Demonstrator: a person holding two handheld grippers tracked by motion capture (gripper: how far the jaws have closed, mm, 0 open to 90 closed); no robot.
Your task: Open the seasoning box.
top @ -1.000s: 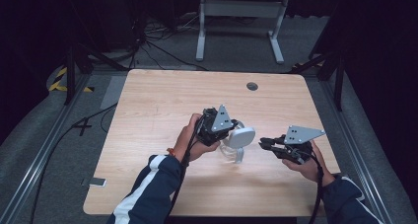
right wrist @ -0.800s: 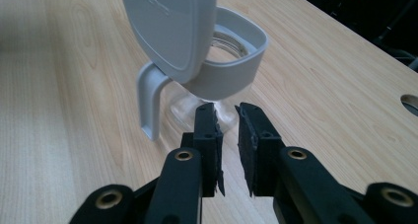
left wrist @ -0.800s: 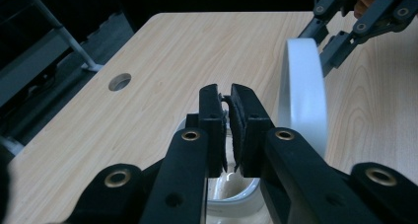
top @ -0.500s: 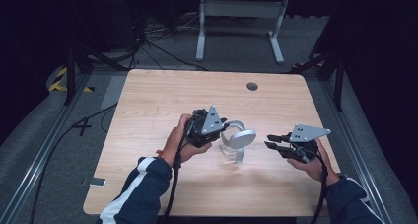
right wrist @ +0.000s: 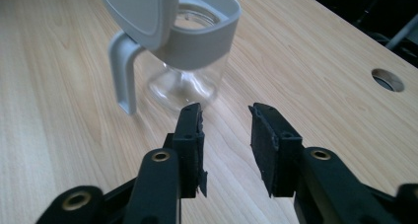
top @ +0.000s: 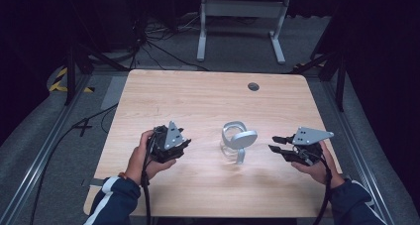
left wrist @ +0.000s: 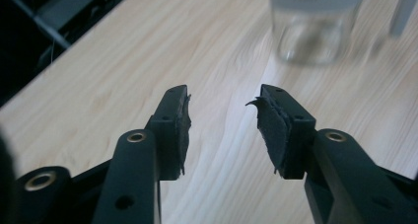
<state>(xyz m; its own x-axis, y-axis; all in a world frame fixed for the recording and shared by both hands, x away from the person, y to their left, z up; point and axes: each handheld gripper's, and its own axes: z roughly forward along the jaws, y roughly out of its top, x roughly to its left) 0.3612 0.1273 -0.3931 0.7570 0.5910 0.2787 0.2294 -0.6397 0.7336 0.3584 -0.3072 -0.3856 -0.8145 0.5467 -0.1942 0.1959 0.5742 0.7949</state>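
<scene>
Glass jug (top: 236, 142) mid-table, lid flipped up — left gripper (top: 184, 146) and right gripper (top: 275, 143) flank it, both wide, empty.

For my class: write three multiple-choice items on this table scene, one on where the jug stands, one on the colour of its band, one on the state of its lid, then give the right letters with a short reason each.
1. Where does the jug stand?
A. Between the two grippers
B. At the table's far left corner
C. On the floor

2. What colour is the band round its top?
A. Red
B. Grey
C. Green

3. What is the state of its lid?
A. Shut flat
B. Lying apart on the table
C. Raised open

Answers:
1 A: in the high view it stands on the table with the left gripper on one side and the right gripper on the other.
2 B: the right gripper view shows a grey band and handle on clear glass.
3 C: the lid is tilted up and the mouth is uncovered.
</scene>
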